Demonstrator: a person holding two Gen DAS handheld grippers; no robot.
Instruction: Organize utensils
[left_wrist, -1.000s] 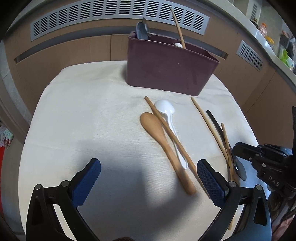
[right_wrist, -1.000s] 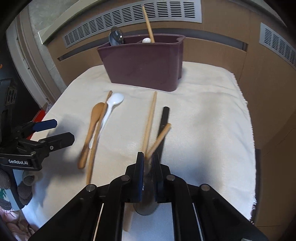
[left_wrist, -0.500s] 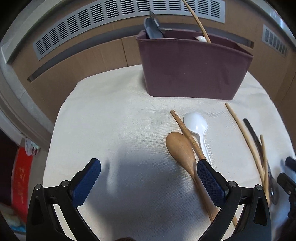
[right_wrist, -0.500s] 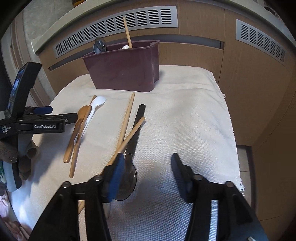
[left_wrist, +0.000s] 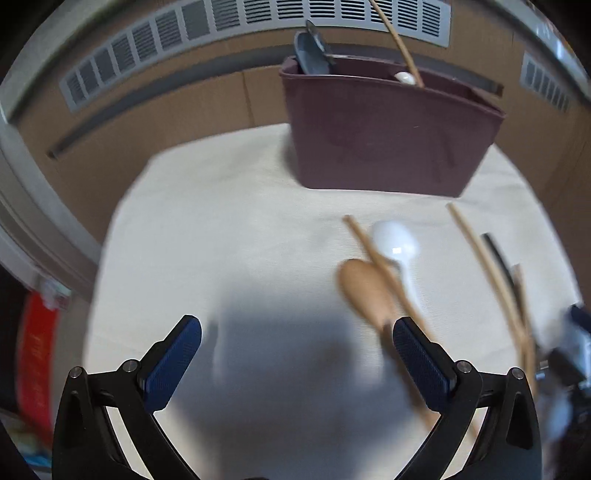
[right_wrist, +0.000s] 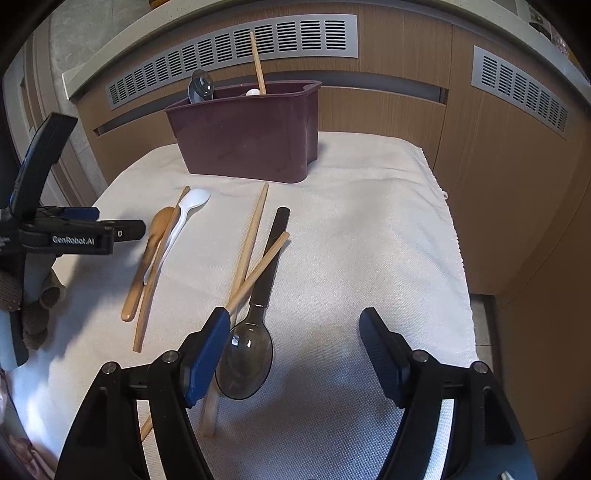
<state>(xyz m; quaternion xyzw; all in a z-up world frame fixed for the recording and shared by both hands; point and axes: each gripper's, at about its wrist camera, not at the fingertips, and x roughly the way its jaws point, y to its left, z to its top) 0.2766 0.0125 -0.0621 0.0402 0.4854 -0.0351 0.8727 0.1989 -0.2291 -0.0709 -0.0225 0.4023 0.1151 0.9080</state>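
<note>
Now right tongs (right_wrist: 295, 343) just opened, empty, smoky spoon (right_wrist: 245, 363) beside left pad

A woven cream cloth (right_wrist: 369, 229) with a coarse, matt weave covers the worktop. The maroon caddy (right_wrist: 251, 136) looks like matt plastic with faint scuffs. The wooden spoon (right_wrist: 147, 254) and the chopsticks (right_wrist: 251, 236) are pale wood with a dull, smooth finish. The white spoon (right_wrist: 184, 214) is glossy, plastic or ceramic. The dark spoon (right_wrist: 245, 363) has a smoky, translucent, shiny bowl and a matt black handle. The right tool (right_wrist: 293, 347) has black, smooth plastic arms with metal rivets; its pads (right_wrist: 207, 350) are blue with a fine ribbed texture. The left tool (left_wrist: 295, 350) looks the same. The panels behind look like wood-grain laminate, with matt grey vent grilles (right_wrist: 236, 55).
</note>
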